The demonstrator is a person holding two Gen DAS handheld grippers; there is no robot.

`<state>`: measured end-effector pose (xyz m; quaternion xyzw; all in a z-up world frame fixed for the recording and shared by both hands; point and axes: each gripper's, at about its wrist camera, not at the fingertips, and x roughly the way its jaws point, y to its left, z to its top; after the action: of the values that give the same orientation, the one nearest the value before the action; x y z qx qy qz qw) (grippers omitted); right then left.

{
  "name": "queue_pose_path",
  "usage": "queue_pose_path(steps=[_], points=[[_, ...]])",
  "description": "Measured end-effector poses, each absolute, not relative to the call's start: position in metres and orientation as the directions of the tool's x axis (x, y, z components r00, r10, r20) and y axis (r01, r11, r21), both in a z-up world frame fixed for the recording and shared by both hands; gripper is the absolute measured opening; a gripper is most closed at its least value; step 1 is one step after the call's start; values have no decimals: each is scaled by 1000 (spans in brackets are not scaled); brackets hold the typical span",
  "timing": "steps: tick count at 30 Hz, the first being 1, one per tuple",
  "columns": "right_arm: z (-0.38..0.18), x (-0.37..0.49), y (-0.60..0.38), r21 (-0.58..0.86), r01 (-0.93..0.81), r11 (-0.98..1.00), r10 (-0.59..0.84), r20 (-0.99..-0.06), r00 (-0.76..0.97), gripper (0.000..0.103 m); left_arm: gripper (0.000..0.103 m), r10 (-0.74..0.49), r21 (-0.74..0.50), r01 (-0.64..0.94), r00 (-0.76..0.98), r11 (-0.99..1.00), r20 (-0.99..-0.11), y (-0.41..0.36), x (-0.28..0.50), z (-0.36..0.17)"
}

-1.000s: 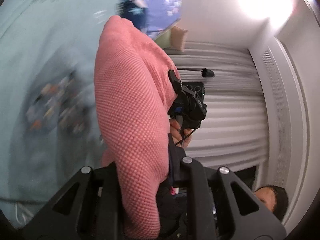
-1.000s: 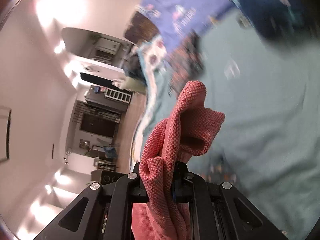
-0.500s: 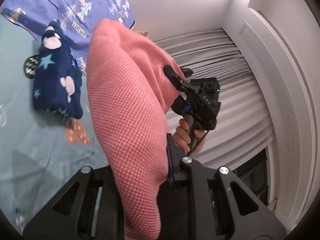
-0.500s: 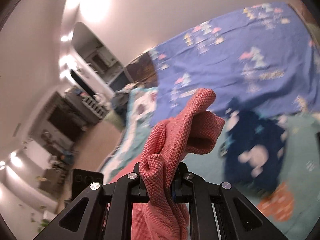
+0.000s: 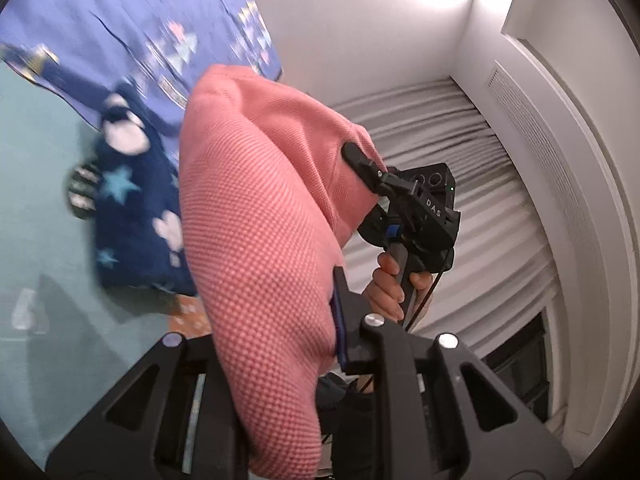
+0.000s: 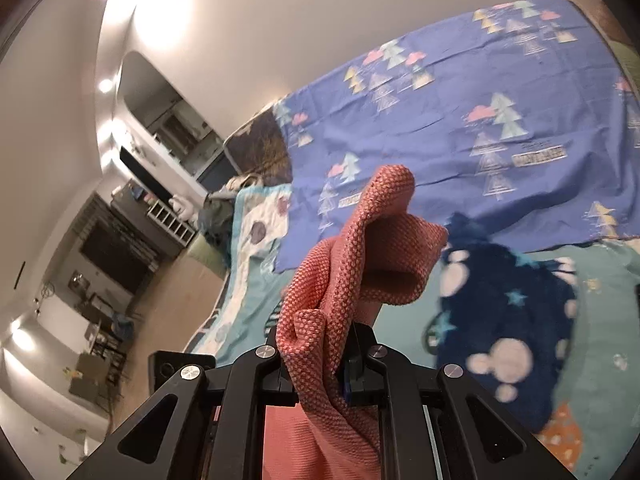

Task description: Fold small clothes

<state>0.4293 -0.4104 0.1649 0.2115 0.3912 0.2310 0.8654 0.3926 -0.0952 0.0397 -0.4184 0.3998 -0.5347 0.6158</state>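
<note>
A pink waffle-knit garment (image 5: 256, 240) hangs in the air between both grippers. My left gripper (image 5: 276, 344) is shut on one edge of it; the cloth covers the left finger. My right gripper (image 6: 320, 356) is shut on a bunched corner of the same garment (image 6: 360, 264). The right gripper also shows in the left wrist view (image 5: 360, 164), clamped on the far edge, with a hand on its handle. Both are held well above the bed.
A dark blue star-print garment (image 5: 132, 216) lies on the teal bedsheet (image 5: 36, 208), also in the right wrist view (image 6: 508, 316). A purple tree-print blanket (image 6: 460, 128) lies behind it. Grey curtains (image 5: 480, 216) hang to the right.
Both grippers have swung upward with the pink garment, so the views turned from the teal sheet toward the blanket, wall and curtains. The grips stay the same.
</note>
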Motion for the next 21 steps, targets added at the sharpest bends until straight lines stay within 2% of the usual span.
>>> queue_pose_path(steps=[5, 9, 12, 15, 18, 20, 21], points=[[143, 475, -319, 574, -314, 756, 644, -568, 513, 12, 21, -966, -927, 331, 238, 175, -97, -11, 398, 28], [120, 523, -245, 575, -359, 736, 676, -583, 451, 12, 21, -939, -937, 280, 325, 209, -112, 50, 422, -11], [88, 566, -195, 581, -360, 730, 683, -603, 412, 12, 21, -925, -959, 201, 362, 198, -115, 86, 453, -61], [36, 610, -158, 607, -322, 726, 687, -628, 365, 12, 21, -909, -976, 120, 399, 181, -120, 110, 482, -124], [-25, 642, -136, 609, -300, 735, 678, -650, 343, 13, 21, -889, -987, -28, 431, 156, -153, 120, 495, -202], [-73, 659, -133, 595, -237, 768, 640, -697, 324, 13, 21, -890, -982, -111, 417, 150, -183, 119, 495, -241], [-88, 661, -132, 559, -220, 800, 600, -729, 330, 14, 22, -894, -987, -115, 420, 116, -154, 119, 493, -256]])
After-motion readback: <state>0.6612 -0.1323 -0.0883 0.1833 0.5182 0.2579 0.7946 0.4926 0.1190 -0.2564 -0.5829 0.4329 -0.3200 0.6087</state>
